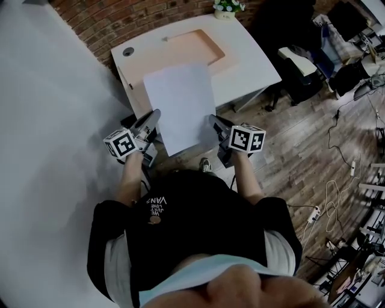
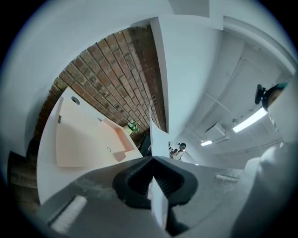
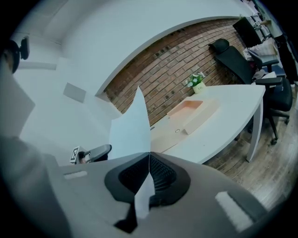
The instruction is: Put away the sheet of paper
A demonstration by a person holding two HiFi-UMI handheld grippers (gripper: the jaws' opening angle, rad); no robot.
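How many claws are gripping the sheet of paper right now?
2. The left claw pinches the sheet of paper at its near left edge, the right claw at its near right edge, holding it over the white desk.

Left tool (image 1: 154, 115), right tool (image 1: 214, 121) clamped on sheet (image 1: 180, 99) (arms forward).

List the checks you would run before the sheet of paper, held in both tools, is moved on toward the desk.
1. Left tool shut on the sheet of paper: ok.
2. Right tool shut on the same sheet: ok.
3. Sheet unfolded and untorn: ok.
4. Peach recess in the desk free of clutter: ok.
5. Potted plant apart from the sheet, at the far desk edge: ok.
6. Where the sheet is to be stored: cannot tell.
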